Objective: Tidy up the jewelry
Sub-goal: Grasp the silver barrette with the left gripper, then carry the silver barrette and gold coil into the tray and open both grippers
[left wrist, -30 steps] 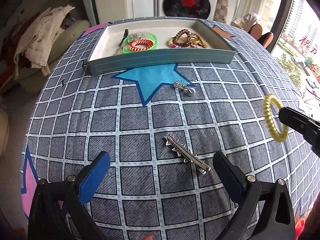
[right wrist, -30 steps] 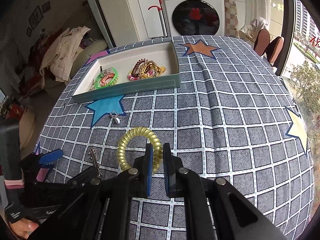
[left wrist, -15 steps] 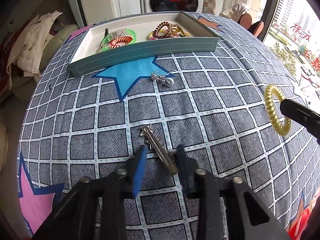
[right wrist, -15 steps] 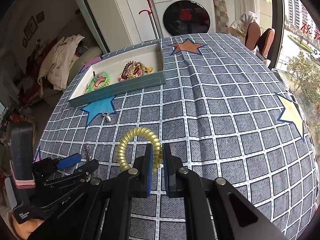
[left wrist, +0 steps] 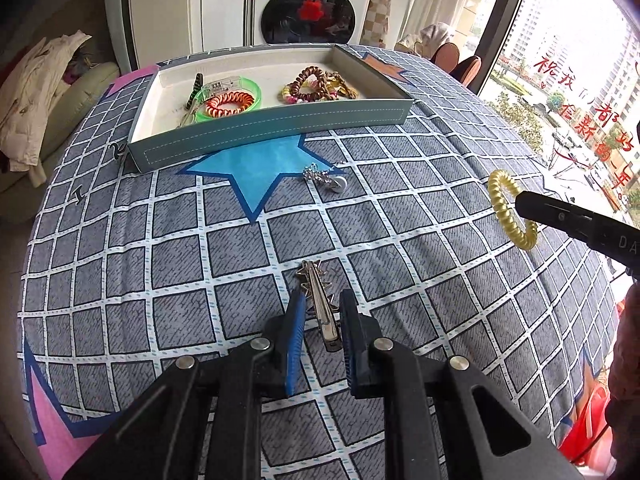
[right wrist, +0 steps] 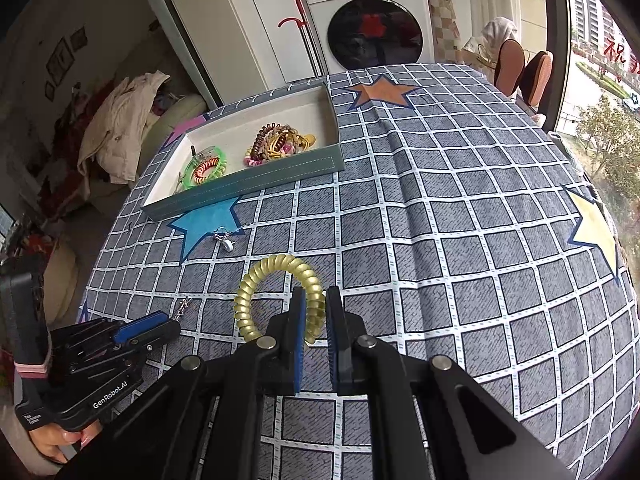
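A silver spiky hair clip point(left wrist: 314, 280) sits lengthwise between the blue pads of my left gripper point(left wrist: 322, 298), which is shut on it just above the checked cloth. The clip's tip point(right wrist: 183, 307) pokes out past the left gripper point(right wrist: 172, 322) in the right wrist view. My right gripper point(right wrist: 316, 296) is shut on a yellow coil hair tie point(right wrist: 276, 264) and holds it off the cloth; the tie point(left wrist: 500, 200) also shows at the right of the left wrist view. A teal tray point(left wrist: 280, 128) at the back holds a green bangle point(left wrist: 230, 100) and several hair ties point(left wrist: 316, 86).
A silver chain with a round pendant point(left wrist: 326, 176) lies on the cloth by the blue star, in front of the tray point(right wrist: 256, 184). Behind the table stand a washing machine point(right wrist: 376, 36), a sofa with a coat point(right wrist: 120, 132) and chairs point(right wrist: 520, 68) by the window.
My left gripper went from wide open to shut around the hair clip, which has turned to point straight ahead. The right gripper still holds the yellow tie in the same place.
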Available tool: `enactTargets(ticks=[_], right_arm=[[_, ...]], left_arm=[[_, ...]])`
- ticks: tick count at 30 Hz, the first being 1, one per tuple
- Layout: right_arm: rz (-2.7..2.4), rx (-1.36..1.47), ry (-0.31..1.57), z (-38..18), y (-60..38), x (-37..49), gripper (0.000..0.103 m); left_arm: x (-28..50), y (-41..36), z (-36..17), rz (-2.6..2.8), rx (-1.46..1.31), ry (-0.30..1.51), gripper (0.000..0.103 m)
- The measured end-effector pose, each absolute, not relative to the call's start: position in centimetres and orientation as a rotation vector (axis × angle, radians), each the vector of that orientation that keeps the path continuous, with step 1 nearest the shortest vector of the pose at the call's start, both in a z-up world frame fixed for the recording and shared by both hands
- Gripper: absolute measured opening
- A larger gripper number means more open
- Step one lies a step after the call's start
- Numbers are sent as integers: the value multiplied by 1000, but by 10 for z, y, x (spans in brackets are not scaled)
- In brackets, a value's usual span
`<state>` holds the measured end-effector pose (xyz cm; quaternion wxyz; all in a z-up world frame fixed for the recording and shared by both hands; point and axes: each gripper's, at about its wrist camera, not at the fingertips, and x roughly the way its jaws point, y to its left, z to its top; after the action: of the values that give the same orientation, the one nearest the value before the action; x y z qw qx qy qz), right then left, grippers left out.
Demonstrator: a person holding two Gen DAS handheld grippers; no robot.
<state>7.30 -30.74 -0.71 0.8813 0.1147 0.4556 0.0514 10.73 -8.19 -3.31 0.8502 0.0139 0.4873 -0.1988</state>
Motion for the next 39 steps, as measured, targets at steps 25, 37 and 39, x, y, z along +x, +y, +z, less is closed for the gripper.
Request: enactTargets(ticks=[25, 37, 39], right_arm=[[151, 243, 941, 23, -272, 162, 10], [139, 252, 934, 21, -262, 215, 10], [131, 247, 938, 18, -261, 223, 10]], left_arm=[[197, -31, 26, -415, -18, 887, 37], [252, -39, 18, -392, 10, 875, 37], [258, -42, 15, -391, 17, 874, 37]])
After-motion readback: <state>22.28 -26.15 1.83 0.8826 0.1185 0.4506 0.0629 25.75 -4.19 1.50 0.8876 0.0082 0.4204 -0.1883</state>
